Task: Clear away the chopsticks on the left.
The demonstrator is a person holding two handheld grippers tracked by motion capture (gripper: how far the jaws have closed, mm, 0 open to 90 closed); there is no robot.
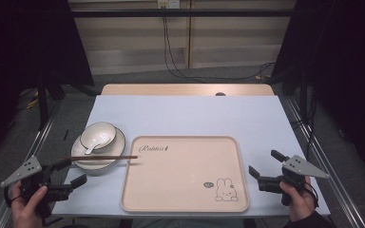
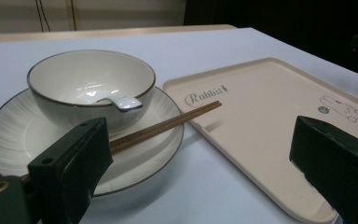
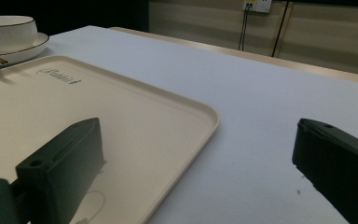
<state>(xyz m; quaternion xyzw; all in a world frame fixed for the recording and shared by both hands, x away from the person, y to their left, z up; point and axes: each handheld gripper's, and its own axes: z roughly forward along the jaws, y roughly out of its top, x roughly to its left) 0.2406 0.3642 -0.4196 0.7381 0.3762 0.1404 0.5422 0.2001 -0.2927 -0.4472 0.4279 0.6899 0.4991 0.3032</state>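
High view: both hand-held grippers, left [image 1: 71, 172] and right [image 1: 263, 163], gaped empty beside the tray [image 1: 171, 190] on the counter [image 1: 190, 114]; left gripper view: chopsticks [image 2: 168, 125] bridged plate [image 2: 14, 135] and tray, a jaw hiding their near ends, the spoon [image 2: 121, 102] half sunk in the bowl [image 2: 91, 79]; right gripper view: the bowl was cropped.

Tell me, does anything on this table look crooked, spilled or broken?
Nothing is spilled or broken. One mild oddity: the chopsticks lie across the plate with their tips poking over the tray rim. The spoon sits in the bowl, which stands upright on the plate.
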